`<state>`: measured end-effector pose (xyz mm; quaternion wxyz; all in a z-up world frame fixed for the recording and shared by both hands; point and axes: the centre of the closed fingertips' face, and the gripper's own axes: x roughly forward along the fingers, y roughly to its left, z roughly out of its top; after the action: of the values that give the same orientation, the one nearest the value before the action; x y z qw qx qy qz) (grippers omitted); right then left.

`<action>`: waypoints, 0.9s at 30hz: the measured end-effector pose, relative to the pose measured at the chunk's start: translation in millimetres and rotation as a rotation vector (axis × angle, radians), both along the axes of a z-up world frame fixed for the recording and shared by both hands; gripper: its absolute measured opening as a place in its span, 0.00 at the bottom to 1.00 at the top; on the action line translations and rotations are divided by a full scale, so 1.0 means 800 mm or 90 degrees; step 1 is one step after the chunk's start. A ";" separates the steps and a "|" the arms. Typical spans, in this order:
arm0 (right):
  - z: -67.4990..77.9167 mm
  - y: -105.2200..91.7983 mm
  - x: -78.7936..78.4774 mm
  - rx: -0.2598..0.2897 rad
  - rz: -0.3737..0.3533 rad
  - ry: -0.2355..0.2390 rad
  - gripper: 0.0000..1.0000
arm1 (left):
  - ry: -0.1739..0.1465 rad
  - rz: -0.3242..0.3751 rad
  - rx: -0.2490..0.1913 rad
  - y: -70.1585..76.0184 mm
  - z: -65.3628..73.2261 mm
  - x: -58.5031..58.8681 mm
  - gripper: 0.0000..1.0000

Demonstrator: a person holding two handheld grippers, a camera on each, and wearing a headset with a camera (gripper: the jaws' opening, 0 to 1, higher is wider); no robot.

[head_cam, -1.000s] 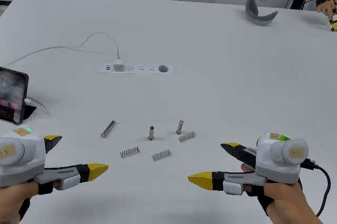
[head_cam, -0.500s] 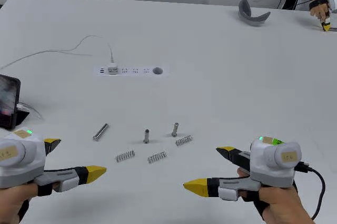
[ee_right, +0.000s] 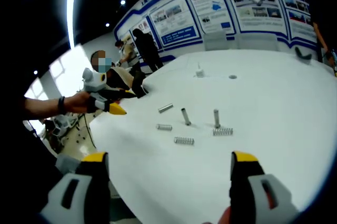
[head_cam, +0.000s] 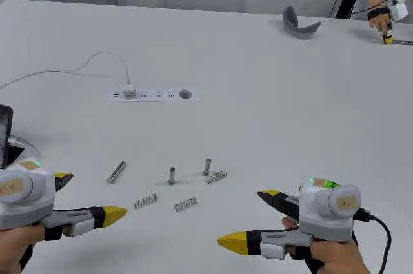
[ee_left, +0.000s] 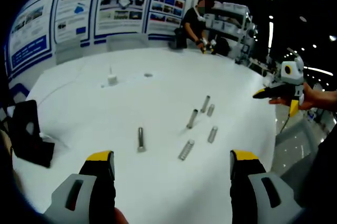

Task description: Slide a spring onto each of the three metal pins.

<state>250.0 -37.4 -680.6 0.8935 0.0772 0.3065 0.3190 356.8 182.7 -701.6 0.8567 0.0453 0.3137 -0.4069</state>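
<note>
— How far along is it?
— Nothing's done. The left gripper [head_cam: 90,193] and right gripper [head_cam: 245,218] hang wide and empty over the table's [head_cam: 290,126] near edge.
— And the parts?
— Just beyond, three thin coiled-wire springs [head_cam: 185,204] lie loose. Behind them are three bare, smooth metal pins [head_cam: 171,175], two upright and one flat.

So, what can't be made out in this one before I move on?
Dark screen, head view: mostly cut off by the left edge.
Springs: too small in all three views to count coils.
Two standing pins: too small to tell which end rests on the table.
Another person's hand, head view, top right: partly cut off by the edge; what it holds is too small to identify.
</note>
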 end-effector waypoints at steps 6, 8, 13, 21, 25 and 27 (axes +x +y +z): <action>0.001 0.001 -0.002 0.002 0.004 -0.001 0.98 | 0.003 -0.009 0.004 -0.006 -0.005 0.009 0.92; 0.000 0.001 -0.003 0.001 0.005 -0.001 0.98 | 0.004 -0.010 0.004 -0.009 -0.004 0.012 0.91; 0.000 -0.001 -0.004 0.003 0.001 0.001 0.98 | 0.006 -0.012 0.004 -0.014 -0.007 0.020 0.90; 0.001 -0.003 -0.005 -0.001 0.001 0.000 0.98 | 0.009 -0.018 0.008 -0.020 -0.011 0.032 0.90; 0.001 -0.004 -0.005 -0.001 0.000 0.000 0.98 | 0.010 -0.020 0.012 -0.024 -0.014 0.039 0.90; 0.000 -0.004 -0.006 -0.001 0.000 0.002 0.98 | 0.009 -0.022 0.011 -0.026 -0.015 0.043 0.89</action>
<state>245.5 -40.7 -680.5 0.8930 0.0768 0.3081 0.3188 391.1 161.7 -713.7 0.8469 0.0552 0.3228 -0.4188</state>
